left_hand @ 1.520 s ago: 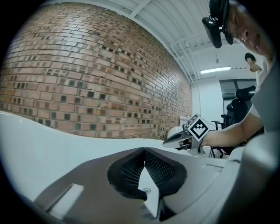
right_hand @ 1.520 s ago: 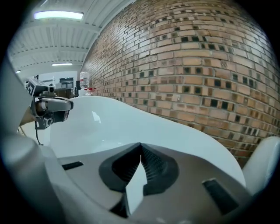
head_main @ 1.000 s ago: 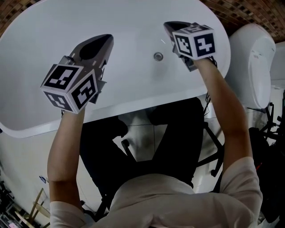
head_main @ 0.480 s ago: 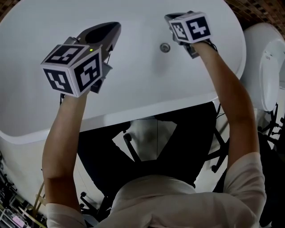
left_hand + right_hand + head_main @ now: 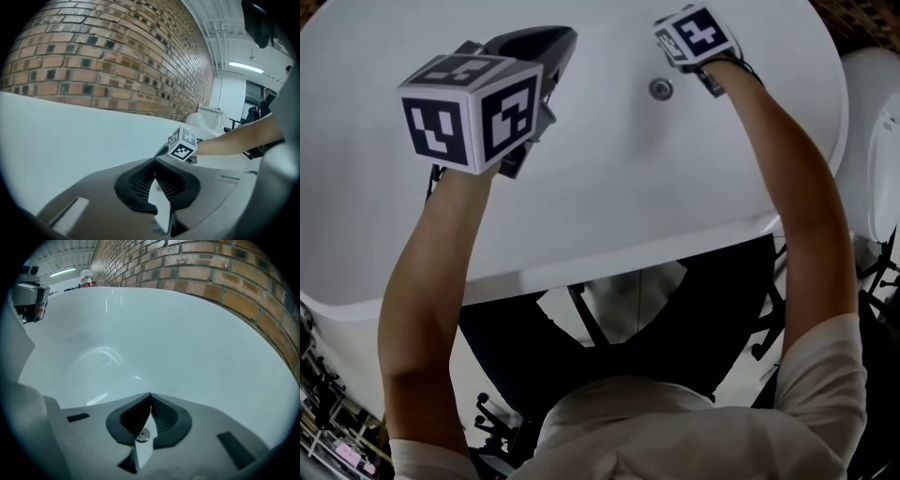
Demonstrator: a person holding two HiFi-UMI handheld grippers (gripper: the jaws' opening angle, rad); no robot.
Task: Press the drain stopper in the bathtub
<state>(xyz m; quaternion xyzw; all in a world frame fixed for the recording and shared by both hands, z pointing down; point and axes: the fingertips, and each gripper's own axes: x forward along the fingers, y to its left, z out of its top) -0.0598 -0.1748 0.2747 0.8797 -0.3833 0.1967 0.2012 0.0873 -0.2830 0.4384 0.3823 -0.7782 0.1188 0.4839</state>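
Right gripper (image 5: 150, 394) is reaching down into the white oval bathtub (image 5: 619, 169). Its jaws are clenched tip to tip with nothing between them. The round chrome drain stopper (image 5: 660, 89) sits on the tub floor just beside this gripper, on its left and a little nearer the person. In the right gripper view it shows through the slit behind the closed tips, so the tips seem aimed slightly past it. Contact is not clear, probably none yet. Left gripper (image 5: 154, 161) hangs over the tub well to the left of the stopper, jaws also pinched together and empty. The press looks not yet done. Risks: the narrow closed tips may land off-centre and skid off the smooth chrome onto slick enamel, or a tilted push may rock the stopper without latching it. Poor aim would cause that, since the gripper body covers the stopper on approach.
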